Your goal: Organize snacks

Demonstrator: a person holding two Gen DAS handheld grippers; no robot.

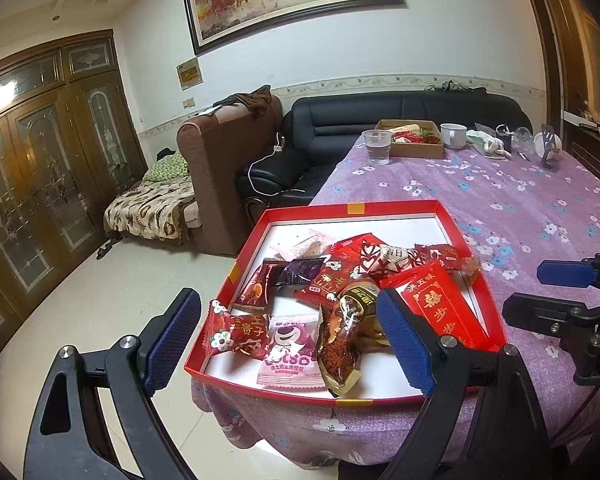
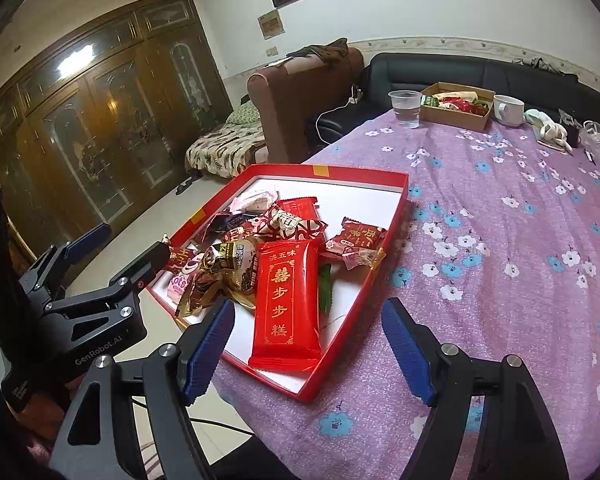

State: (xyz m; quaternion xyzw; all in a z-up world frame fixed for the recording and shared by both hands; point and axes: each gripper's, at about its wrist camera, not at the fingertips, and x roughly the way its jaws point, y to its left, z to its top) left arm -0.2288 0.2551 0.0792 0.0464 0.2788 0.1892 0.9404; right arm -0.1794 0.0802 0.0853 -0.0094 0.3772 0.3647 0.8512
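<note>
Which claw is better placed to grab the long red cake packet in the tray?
Probably the right claw: open, with the long red cake packet lying almost between its fingers. The left claw, also open, faces the pink packet instead.

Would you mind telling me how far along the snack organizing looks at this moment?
Done: nothing clearly sorted; the snacks lie jumbled in the red tray, including the long red cake packet and pink packet. In hand: nothing; the left gripper and right gripper both hover open at the tray's near edge. Left: essentially all the sorting. The cardboard box across the table already holds some packets.
</note>
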